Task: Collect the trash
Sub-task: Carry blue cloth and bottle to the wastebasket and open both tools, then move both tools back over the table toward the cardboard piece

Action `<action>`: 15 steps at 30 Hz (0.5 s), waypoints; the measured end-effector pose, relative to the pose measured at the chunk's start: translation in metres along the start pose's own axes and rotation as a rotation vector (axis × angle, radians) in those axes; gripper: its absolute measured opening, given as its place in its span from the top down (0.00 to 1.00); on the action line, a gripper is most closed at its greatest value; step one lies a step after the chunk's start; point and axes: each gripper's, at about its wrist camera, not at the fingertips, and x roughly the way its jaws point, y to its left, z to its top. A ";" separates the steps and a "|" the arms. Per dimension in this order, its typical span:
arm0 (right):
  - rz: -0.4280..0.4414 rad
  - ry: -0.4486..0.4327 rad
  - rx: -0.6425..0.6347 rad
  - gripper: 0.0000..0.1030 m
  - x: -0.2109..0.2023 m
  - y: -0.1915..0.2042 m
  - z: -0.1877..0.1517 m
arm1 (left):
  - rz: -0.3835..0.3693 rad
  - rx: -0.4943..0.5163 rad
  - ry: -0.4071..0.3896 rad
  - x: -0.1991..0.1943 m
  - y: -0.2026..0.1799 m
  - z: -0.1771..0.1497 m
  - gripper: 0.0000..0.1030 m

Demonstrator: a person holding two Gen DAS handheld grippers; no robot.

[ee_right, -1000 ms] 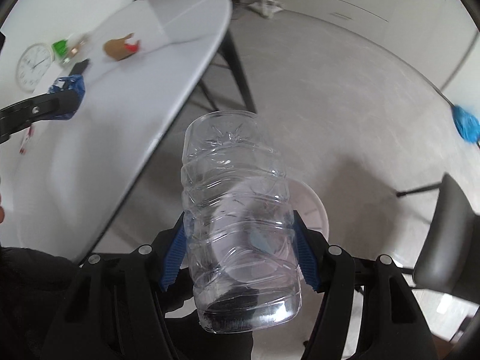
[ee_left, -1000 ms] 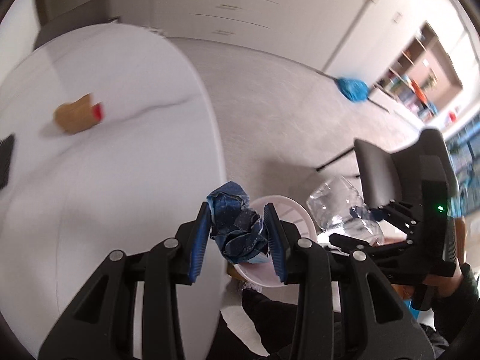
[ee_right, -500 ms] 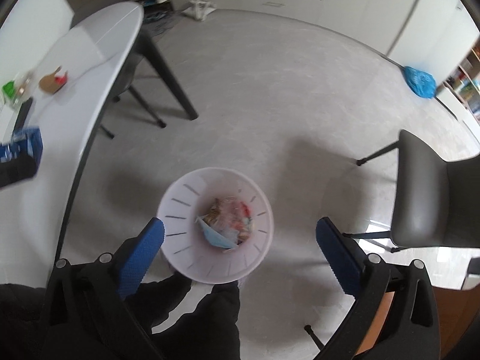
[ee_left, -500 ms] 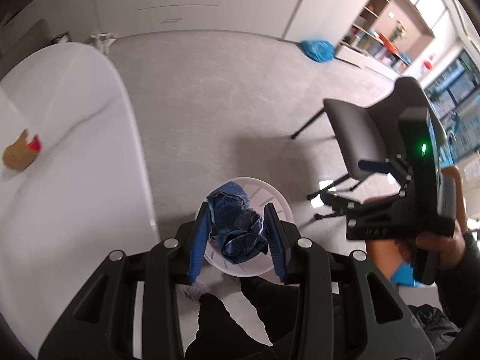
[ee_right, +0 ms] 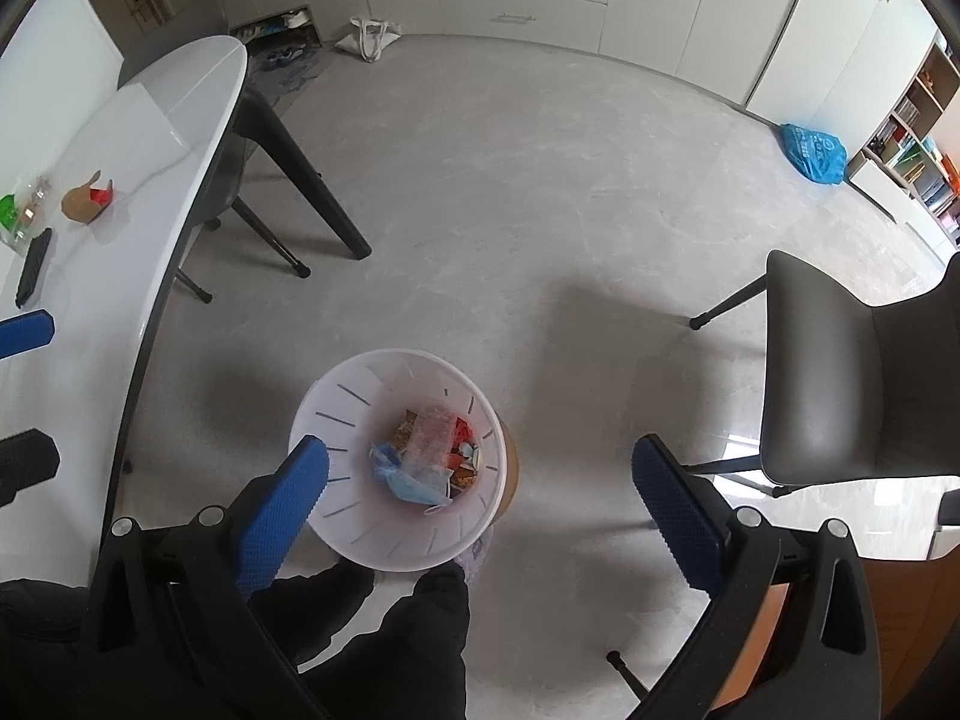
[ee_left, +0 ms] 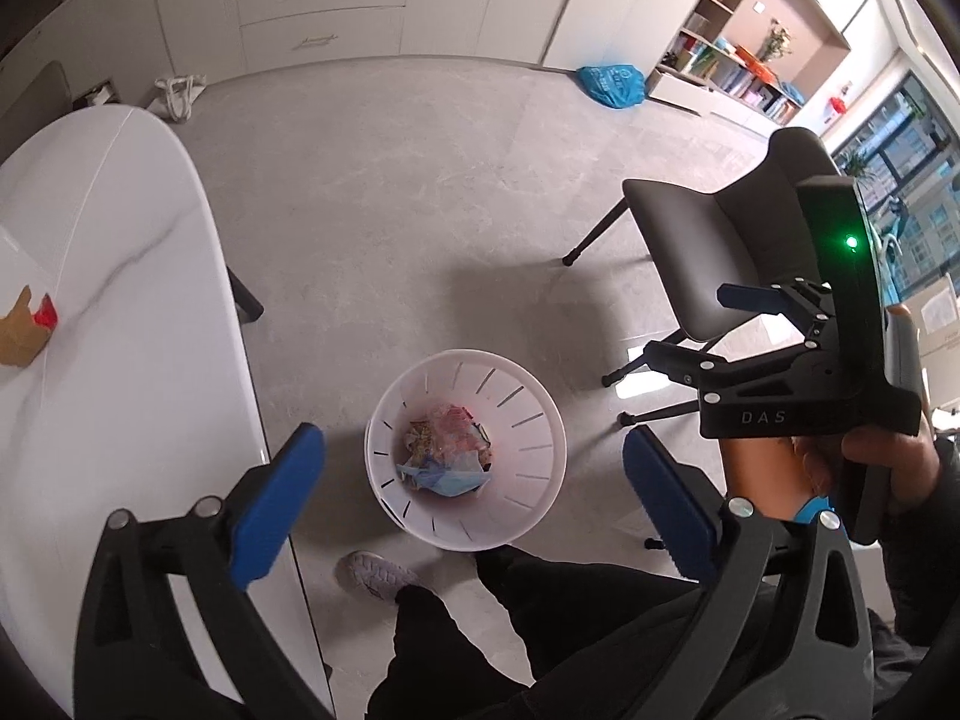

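A white slotted trash bin (ee_left: 528, 420) stands on the floor by the table, also in the right wrist view (ee_right: 360, 516). Inside lie mixed trash (ee_left: 447, 450), with a clear plastic bottle (ee_right: 429, 438) and blue crumpled material (ee_right: 408, 480). My left gripper (ee_left: 474, 504) is open and empty above the bin. My right gripper (ee_right: 480, 504) is open and empty above the bin; it also shows at the right of the left wrist view (ee_left: 708, 330). A brown and red piece of trash (ee_left: 27, 330) lies on the white table (ee_left: 120, 360), also in the right wrist view (ee_right: 87, 201).
A grey chair (ee_right: 840, 360) stands right of the bin. A blue bag (ee_right: 813, 153) lies on the far floor. A green item (ee_right: 9, 210) and a black object (ee_right: 33, 267) lie on the table. The person's legs and shoe (ee_left: 375, 573) are below the bin.
My left gripper opened and the blue crumpled trash dropped into the bin. My right gripper, open since letting go of the clear bottle, stays over the bin.
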 end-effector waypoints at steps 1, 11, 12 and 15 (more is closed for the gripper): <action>0.001 0.000 -0.002 0.03 -0.001 0.001 0.000 | 0.001 -0.006 0.001 -0.001 0.002 -0.001 0.08; 0.015 -0.004 -0.042 0.03 -0.002 0.016 0.007 | 0.020 -0.030 -0.015 -0.006 0.010 -0.002 0.08; 0.017 -0.007 -0.049 0.03 -0.003 0.019 0.009 | 0.022 -0.035 -0.016 -0.007 0.012 -0.003 0.08; 0.026 -0.017 -0.067 0.03 -0.005 0.028 0.014 | 0.037 -0.060 -0.026 -0.011 0.020 -0.004 0.08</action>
